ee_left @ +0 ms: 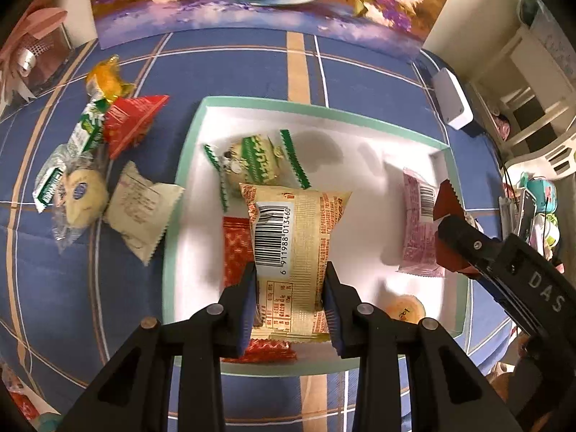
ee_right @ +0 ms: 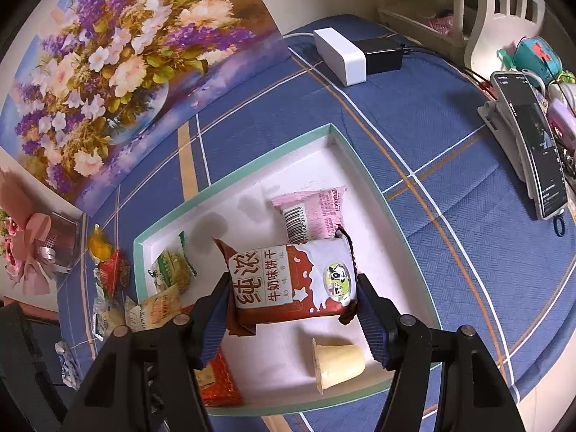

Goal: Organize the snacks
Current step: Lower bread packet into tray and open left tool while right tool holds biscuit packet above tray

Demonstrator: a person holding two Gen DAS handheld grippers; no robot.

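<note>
Grippers over tray (ee_left: pixel 187 165), left gripper (ee_left: pixel 291 289) pinching beige pkt (ee_left: pixel 298 223), right gripper (ee_right: pixel 293 300) pinching brown pkt (ee_right: pixel 291 284).

The left gripper (ee_left: pixel 291 298) is pointed steeply downward, and its blue-padded fingers (ee_left: pixel 248 302) are pressed against both sides of something clamped between them. The right gripper (ee_right: pixel 293 309) is likewise angled down — its jaws are set wider, and a packet is held between the pads (ee_right: pixel 370 320).
</note>
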